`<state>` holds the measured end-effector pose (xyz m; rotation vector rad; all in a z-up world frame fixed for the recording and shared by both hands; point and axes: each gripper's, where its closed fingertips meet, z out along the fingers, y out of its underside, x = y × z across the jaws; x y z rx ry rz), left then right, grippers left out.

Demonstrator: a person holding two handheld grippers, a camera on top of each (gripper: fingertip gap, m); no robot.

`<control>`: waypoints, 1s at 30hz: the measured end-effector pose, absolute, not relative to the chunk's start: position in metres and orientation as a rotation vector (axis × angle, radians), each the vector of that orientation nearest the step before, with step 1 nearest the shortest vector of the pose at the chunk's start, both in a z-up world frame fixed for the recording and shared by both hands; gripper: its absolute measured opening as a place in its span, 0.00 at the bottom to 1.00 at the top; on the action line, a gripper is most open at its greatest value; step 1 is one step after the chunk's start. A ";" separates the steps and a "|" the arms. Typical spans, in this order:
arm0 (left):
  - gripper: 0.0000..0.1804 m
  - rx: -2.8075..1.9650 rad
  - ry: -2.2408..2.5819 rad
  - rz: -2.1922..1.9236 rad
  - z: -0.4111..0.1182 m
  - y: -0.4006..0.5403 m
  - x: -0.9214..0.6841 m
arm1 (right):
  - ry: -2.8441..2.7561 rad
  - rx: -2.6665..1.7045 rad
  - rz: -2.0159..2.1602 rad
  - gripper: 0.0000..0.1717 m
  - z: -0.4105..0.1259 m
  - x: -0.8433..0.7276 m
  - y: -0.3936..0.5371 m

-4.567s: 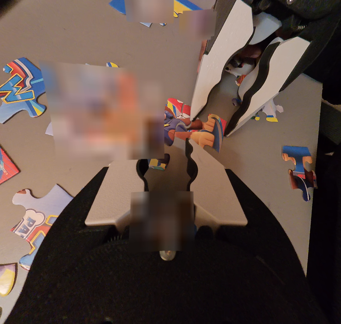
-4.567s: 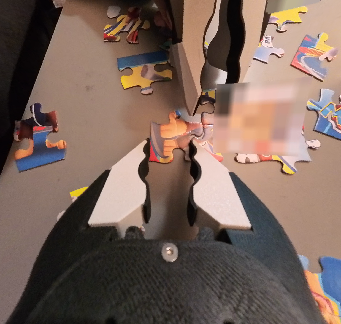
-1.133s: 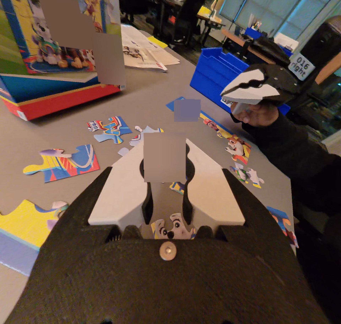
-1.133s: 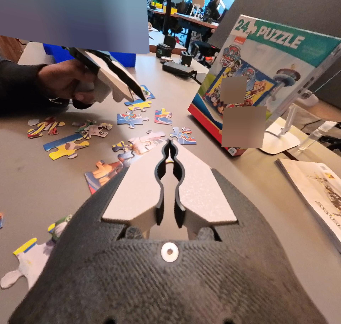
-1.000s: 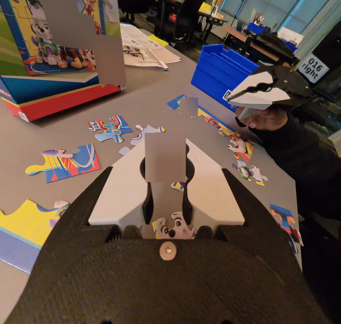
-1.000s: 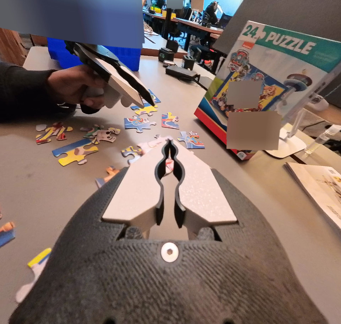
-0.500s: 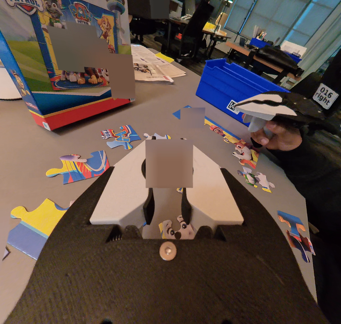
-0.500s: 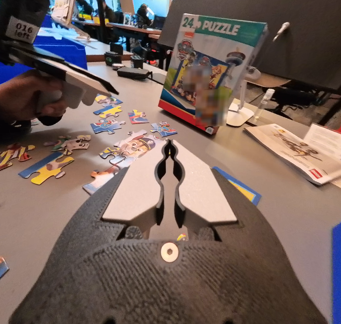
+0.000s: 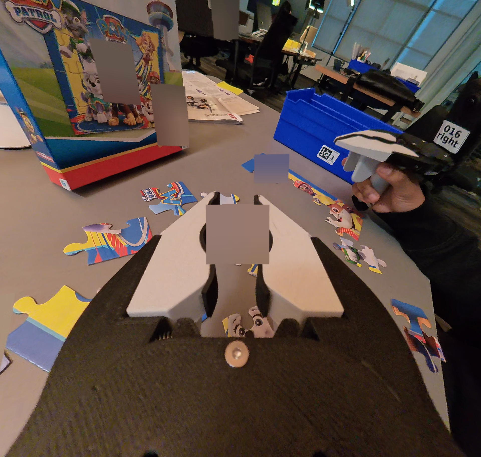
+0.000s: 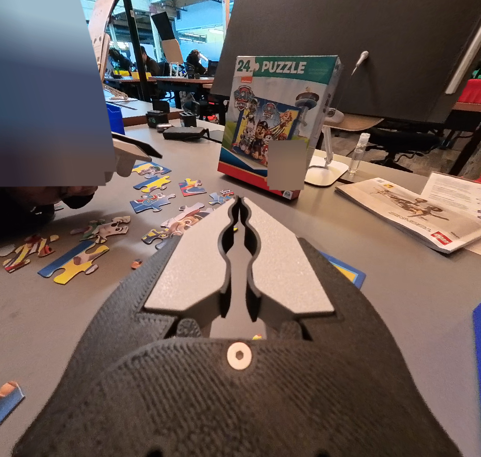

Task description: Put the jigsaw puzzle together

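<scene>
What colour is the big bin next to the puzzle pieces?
The bin is bright blue, clearest in the left wrist view.

On my feeds I see a plain grey table [image 9: 221,152]. The puzzle pieces [image 9: 109,240] scattered at my ten o'clock carry blue, yellow and red stripes. The puzzle box [image 10: 276,121] at twelve o'clock has a teal top band, a red base and cartoon dogs. At two o'clock sits a solid blue bin [image 9: 320,124]. My gripper fingers [image 10: 197,257] are pale grey with black pads, set in black textured housing.
</scene>
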<state>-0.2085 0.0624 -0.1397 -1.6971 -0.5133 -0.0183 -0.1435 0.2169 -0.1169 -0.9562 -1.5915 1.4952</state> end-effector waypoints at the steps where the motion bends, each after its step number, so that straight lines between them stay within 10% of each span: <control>1: 0.13 -1.692 -0.514 -0.021 -0.139 0.062 -0.208 | -1.595 -0.953 1.486 0.00 -0.118 -0.144 0.216; 30: 0.19 -1.825 -0.820 0.384 -0.082 -0.129 -0.264 | -1.617 -0.941 1.411 0.00 -0.122 -0.148 0.217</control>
